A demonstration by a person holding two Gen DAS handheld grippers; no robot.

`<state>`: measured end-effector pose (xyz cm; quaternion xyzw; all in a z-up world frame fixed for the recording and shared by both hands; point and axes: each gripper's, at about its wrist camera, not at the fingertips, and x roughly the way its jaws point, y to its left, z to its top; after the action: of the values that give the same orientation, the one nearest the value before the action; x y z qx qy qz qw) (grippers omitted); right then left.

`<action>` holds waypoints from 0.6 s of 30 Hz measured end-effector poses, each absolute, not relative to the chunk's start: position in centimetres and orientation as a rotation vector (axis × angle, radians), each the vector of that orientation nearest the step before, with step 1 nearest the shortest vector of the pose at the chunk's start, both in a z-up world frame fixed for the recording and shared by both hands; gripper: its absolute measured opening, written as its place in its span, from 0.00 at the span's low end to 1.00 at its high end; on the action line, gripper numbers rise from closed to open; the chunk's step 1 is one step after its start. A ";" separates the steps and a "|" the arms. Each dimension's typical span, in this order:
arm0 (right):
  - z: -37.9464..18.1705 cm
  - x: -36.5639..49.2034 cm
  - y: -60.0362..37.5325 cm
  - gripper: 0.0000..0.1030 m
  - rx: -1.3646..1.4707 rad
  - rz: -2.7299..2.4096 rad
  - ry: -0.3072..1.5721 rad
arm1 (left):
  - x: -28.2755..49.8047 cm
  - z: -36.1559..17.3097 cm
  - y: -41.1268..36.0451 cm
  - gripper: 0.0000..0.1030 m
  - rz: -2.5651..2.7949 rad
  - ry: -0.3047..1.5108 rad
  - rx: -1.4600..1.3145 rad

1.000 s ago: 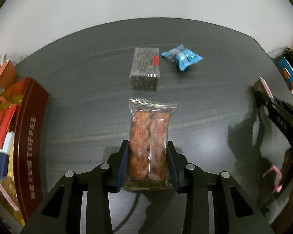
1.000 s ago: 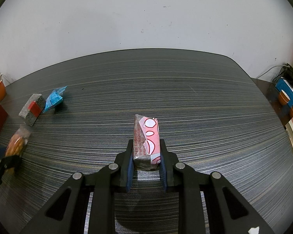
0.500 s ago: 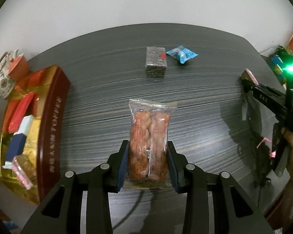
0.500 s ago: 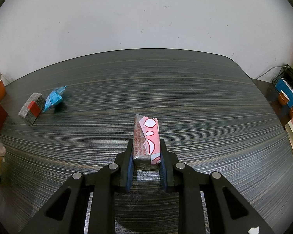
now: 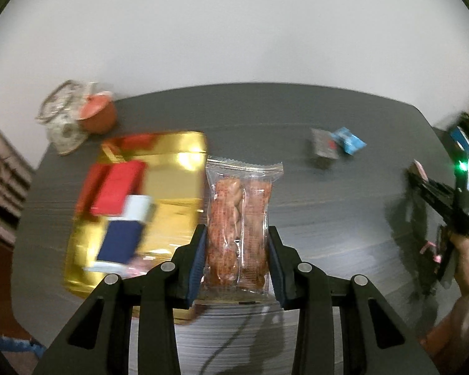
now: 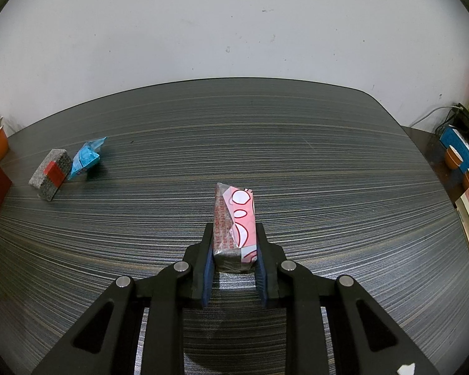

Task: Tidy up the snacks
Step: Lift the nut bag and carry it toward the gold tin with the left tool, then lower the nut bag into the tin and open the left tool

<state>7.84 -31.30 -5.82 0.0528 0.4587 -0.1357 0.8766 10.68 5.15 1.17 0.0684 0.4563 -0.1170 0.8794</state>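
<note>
Cellophane, clear, wraps the orange-red biscuit packet [image 5: 238, 228] clamped in the left gripper [image 5: 237, 261], long axis running straight out along the fingers; the open gold-lined toffee tin [image 5: 184, 156] lies just left of the jaws, so the drop likely needs only a leftward shift; the right gripper [image 6: 234, 259], well apart, pinches a pink-and-white wrapped bar [image 6: 234, 218] above the dark striped table [image 6: 328, 162].

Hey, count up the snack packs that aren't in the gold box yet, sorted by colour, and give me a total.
Clear pack of orange-brown snacks, held in the left gripper: 1
Pink-and-white pack, held in the right gripper: 1
Grey pack with red label, on the table: 1
Blue pack, on the table: 1
Total: 4
</note>
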 end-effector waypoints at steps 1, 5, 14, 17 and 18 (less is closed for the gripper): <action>-5.8 7.8 -31.3 0.20 0.110 -0.283 0.957 | 10.8 1.6 6.4 0.37 -0.226 0.948 0.137; -5.8 7.9 -31.3 0.20 0.111 -0.283 0.957 | 11.9 1.9 10.4 0.37 -0.155 0.946 0.107; -5.9 7.9 -31.4 0.20 0.110 -0.284 0.958 | 14.5 0.2 17.0 0.37 -0.030 1.004 0.056; -5.9 7.9 -31.4 0.20 0.110 -0.284 0.958 | 15.4 -0.9 18.3 0.37 -0.007 1.031 0.058; -5.8 7.9 -31.4 0.20 0.110 -0.284 0.958 | 15.7 -1.3 18.7 0.37 -0.002 1.042 0.055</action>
<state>7.85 -31.38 -5.84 0.0527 0.4591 -0.1360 0.8764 15.66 18.71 -1.27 0.0261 0.4975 -0.0011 0.8671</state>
